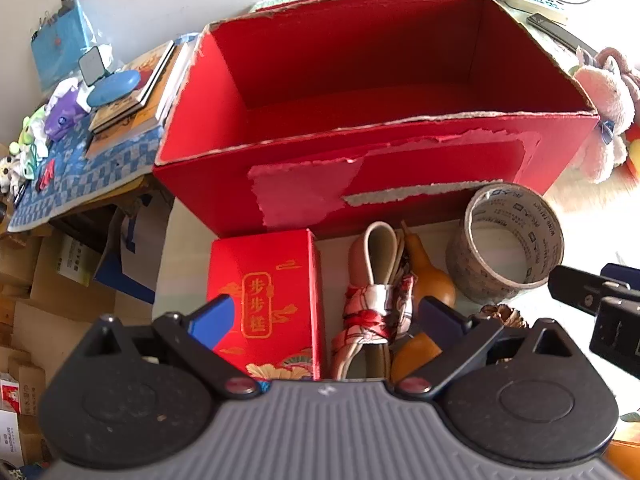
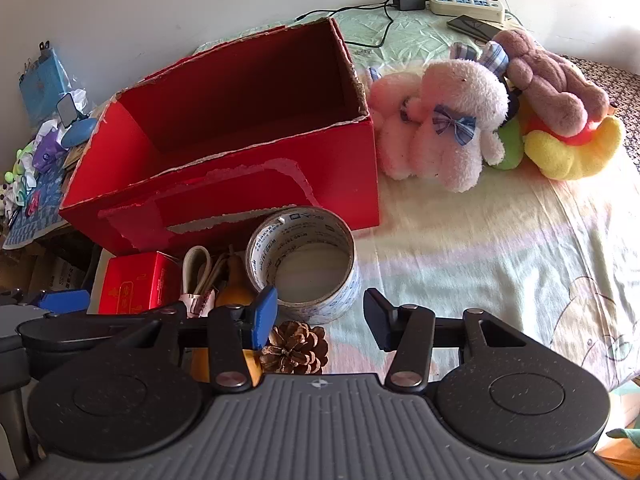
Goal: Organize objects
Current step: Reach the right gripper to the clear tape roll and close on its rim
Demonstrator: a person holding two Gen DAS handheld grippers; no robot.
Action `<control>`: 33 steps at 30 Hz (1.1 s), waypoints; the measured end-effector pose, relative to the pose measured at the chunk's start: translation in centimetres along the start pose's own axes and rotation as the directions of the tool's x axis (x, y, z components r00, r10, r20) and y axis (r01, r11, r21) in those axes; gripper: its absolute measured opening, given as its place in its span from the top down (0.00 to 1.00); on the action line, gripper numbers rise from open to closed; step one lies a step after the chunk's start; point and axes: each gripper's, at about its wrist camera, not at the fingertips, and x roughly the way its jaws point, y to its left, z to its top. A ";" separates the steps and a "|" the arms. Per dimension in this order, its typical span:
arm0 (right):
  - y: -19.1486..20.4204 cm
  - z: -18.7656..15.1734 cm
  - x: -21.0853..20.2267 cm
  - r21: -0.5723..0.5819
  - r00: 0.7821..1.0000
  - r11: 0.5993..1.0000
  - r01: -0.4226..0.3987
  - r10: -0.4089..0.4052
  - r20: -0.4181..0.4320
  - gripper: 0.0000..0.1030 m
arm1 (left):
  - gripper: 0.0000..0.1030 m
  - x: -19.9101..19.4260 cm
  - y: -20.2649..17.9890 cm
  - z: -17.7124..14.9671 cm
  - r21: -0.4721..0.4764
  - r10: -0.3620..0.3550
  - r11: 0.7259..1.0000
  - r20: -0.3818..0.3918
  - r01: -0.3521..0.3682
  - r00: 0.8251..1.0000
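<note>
A big open red cardboard box stands empty on the bed. In front of it lie a small red gift box, a strap bundle with a red-white ribbon, an orange gourd, a tape roll and a pine cone. My left gripper is open above the gift box and the bundle. My right gripper is open just behind the tape roll and over the pine cone.
Plush toys lie right of the red box. A power strip, a charger and a phone lie at the back. A side table at the left holds books and small toys. Cardboard boxes sit on the floor.
</note>
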 end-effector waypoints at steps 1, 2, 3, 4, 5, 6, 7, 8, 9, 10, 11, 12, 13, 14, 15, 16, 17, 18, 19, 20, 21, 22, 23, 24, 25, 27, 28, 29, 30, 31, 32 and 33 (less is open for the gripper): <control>0.0 0.1 0.0 -0.003 1.000 1.000 -0.004 0.004 -0.002 0.50 | 0.04 0.0 -0.1 0.0 -0.001 0.001 1.000 -0.002 -0.001 1.000; 0.1 0.2 0.0 -0.006 1.000 1.000 -0.008 0.008 -0.004 0.50 | 0.04 0.0 -0.2 0.0 -0.001 0.003 1.000 -0.003 -0.003 1.000; 0.1 0.3 0.0 -0.011 1.000 1.000 -0.012 0.012 -0.005 0.50 | 0.04 0.0 -0.2 0.1 -0.002 0.005 1.000 -0.005 -0.005 1.000; 0.2 0.4 0.0 -0.016 1.000 1.000 -0.014 0.014 -0.006 0.50 | 0.04 0.1 -0.2 0.1 -0.003 0.006 1.000 -0.007 -0.006 1.000; 0.2 0.5 0.1 -0.020 1.000 1.000 -0.016 0.016 -0.009 0.50 | 0.04 0.1 -0.3 0.1 -0.005 0.008 1.000 -0.010 -0.008 1.000; -0.4 0.4 0.3 -0.037 1.000 0.999 -0.007 0.007 -0.011 0.50 | 0.04 0.1 -0.3 0.1 -0.008 0.009 1.000 -0.013 -0.009 1.000; -0.5 0.5 0.4 -0.039 1.000 0.999 -0.010 0.010 -0.014 0.50 | 0.04 0.1 -0.4 0.1 -0.010 0.011 1.000 -0.015 -0.011 1.000; -0.5 0.6 0.6 -0.039 1.000 0.999 -0.013 0.012 -0.019 0.50 | 0.04 0.2 -0.4 0.2 -0.013 0.013 1.000 -0.015 -0.014 1.000; -0.6 0.7 0.7 -0.041 1.000 0.999 -0.016 0.015 -0.022 0.52 | 0.04 0.2 -0.4 0.2 -0.017 0.016 1.000 -0.016 -0.016 1.000; -0.6 0.9 0.8 -0.045 0.999 0.999 -0.021 0.020 -0.025 0.53 | 0.04 0.2 -0.4 0.2 -0.021 0.017 1.000 -0.017 -0.018 1.000; -0.7 1.0 0.9 -0.048 0.999 0.999 -0.026 0.024 -0.027 0.53 | 0.04 0.2 -0.4 0.3 -0.027 0.019 0.999 -0.018 -0.020 1.000; -0.8 1.1 1.0 -0.051 0.999 0.998 -0.029 0.028 -0.028 0.53 | 0.05 0.2 -0.5 0.4 -0.031 0.020 0.999 -0.020 -0.021 1.000; -0.9 1.3 1.1 -0.056 0.999 0.998 -0.031 0.030 -0.027 0.53 | 0.05 0.2 -0.5 0.5 -0.036 0.020 0.999 -0.021 -0.021 1.000; -0.8 1.2 1.0 -0.057 0.999 0.997 -0.047 0.047 -0.010 0.53 | 0.05 0.2 -0.6 0.6 -0.041 0.020 0.999 -0.022 -0.021 1.000; -0.8 1.1 0.9 -0.062 0.998 0.996 -0.064 0.065 0.018 0.54 | 0.05 0.2 -0.7 0.7 -0.043 0.021 0.999 -0.022 -0.022 1.000; -0.9 1.2 0.9 -0.067 0.998 0.996 -0.065 0.066 0.017 0.54 | 0.05 0.1 -0.8 0.8 -0.046 0.020 0.999 -0.019 -0.021 1.000; -1.1 1.4 0.9 -0.067 0.997 0.995 -0.078 0.080 0.022 0.54 | 0.07 0.0 -1.0 0.8 -0.047 0.015 0.999 -0.015 -0.016 1.000; -1.2 1.5 1.0 -0.065 0.996 0.994 -0.085 0.086 0.017 0.55 | 0.11 -0.1 -1.1 0.9 -0.048 0.005 0.999 -0.009 -0.006 1.000; -1.4 1.6 1.0 -0.068 0.996 0.994 -0.086 0.088 0.018 0.56 | 0.13 -0.3 -1.1 1.0 -0.050 -0.010 0.999 -0.002 0.010 1.000; -1.6 1.8 1.2 -0.074 0.997 0.994 -0.076 0.076 0.007 0.56 | 0.15 -0.5 -1.3 1.1 -0.052 -0.026 0.998 0.003 0.026 1.000; -1.8 1.9 1.3 -0.068 0.996 0.994 -0.088 0.089 0.002 0.57 | 0.15 -0.6 -1.3 1.2 -0.054 -0.042 0.998 0.010 0.043 0.999; -2.1 2.1 1.4 -0.070 0.996 0.993 -0.090 0.090 0.001 0.59 | 0.16 -0.7 -1.4 1.3 -0.056 -0.063 0.996 0.018 0.064 0.998; -2.4 2.2 1.5 -0.071 0.996 0.993 -0.093 0.093 -0.001 0.60 | 0.21 -0.9 -1.4 1.4 -0.059 -0.089 0.994 0.026 0.091 0.996; -2.6 2.4 1.7 -0.078 0.996 0.993 -0.088 0.088 0.002 0.60 | 0.26 -1.0 -1.5 1.4 -0.061 -0.113 0.992 0.032 0.115 0.993; -2.8 2.5 1.9 -0.076 0.996 0.993 -0.091 0.092 0.006 0.61 | 0.27 -1.2 -1.5 1.5 -0.062 -0.139 0.988 0.041 0.141 0.989; -3.5 2.8 2.3 -0.071 0.995 0.992 -0.100 0.101 0.003 0.61 | 0.28 -1.6 -1.6 1.6 -0.064 -0.185 0.980 0.071 0.189 0.980; -3.7 3.0 2.5 -0.072 0.995 0.992 -0.104 0.104 0.004 0.62 | 0.29 -1.6 -1.6 1.6 -0.062 -0.199 0.977 0.083 0.204 0.977; -3.9 3.1 2.7 -0.069 0.994 0.991 -0.112 0.112 0.001 0.62 | 0.32 -1.7 -1.7 1.6 -0.059 -0.214 0.974 0.093 0.220 0.972; -4.2 3.1 2.8 -0.066 0.992 0.990 -0.124 0.125 0.000 0.62 | 0.35 -1.7 -1.8 1.7 -0.058 -0.233 0.969 0.101 0.240 0.967; -4.4 3.1 3.0 -0.059 0.990 0.988 -0.144 0.144 -0.001 0.63 | 0.37 -1.6 -1.9 1.7 -0.055 -0.255 0.963 0.107 0.262 0.961; -4.5 3.2 3.1 -0.056 0.987 0.986 -0.159 0.159 -0.003 0.63 | 0.42 -1.5 -2.0 1.8 -0.051 -0.274 0.959 0.107 0.280 0.956; -4.6 3.2 3.3 -0.055 0.985 0.983 -0.173 0.173 -0.006 0.64 | 0.46 -1.3 -2.2 1.9 -0.050 -0.288 0.955 0.104 0.294 0.952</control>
